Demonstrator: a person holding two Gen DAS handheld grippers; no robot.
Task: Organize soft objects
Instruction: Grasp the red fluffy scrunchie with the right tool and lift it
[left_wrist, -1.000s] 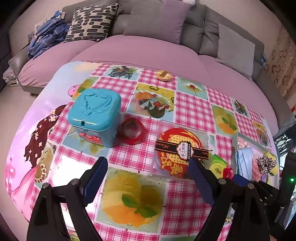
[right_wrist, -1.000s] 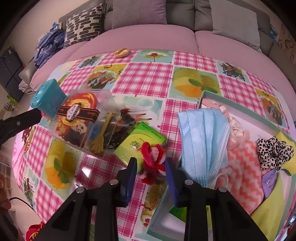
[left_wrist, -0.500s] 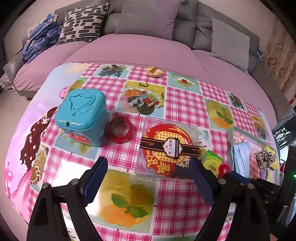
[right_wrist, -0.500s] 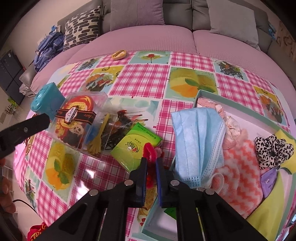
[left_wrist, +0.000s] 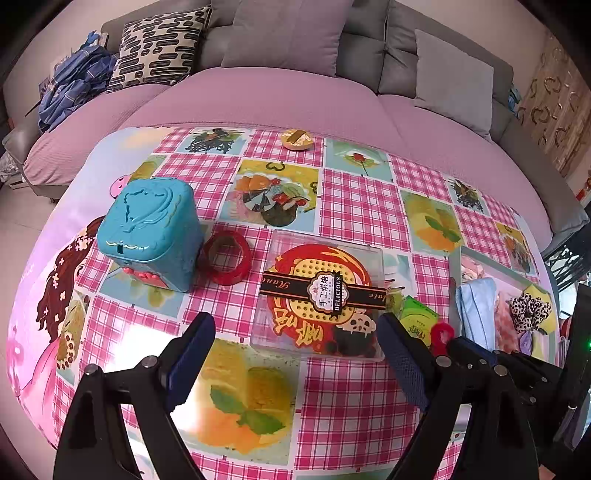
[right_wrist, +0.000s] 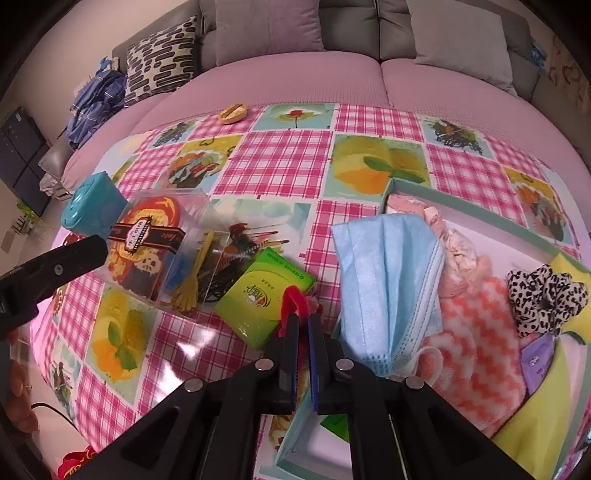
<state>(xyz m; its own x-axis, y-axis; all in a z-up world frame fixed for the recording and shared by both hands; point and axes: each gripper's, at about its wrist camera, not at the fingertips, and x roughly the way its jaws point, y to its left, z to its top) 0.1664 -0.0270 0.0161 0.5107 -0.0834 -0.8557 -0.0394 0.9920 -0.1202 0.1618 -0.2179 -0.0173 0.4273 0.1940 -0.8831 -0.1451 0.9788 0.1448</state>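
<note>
Both claws low, right claw (right_wrist: 303, 325) just clamped on red pipe-cleaner (right_wrist: 293, 297) beside box rim (right_wrist: 476, 218), left claw (left_wrist: 295, 354) wide.

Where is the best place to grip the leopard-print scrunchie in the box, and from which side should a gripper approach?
Grip the leopard-print scrunchie across one puffy side of its ring, probably from above: it lies flat on the cloths in the box, so only its top is free.

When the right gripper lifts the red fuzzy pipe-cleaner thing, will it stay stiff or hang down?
The red pipe cleaner probably keeps its bent loop: it stands up above the shut right gripper without drooping. It looks thin and fuzzy, so likely very light. The fuzz should make slipping unlikely.
</note>
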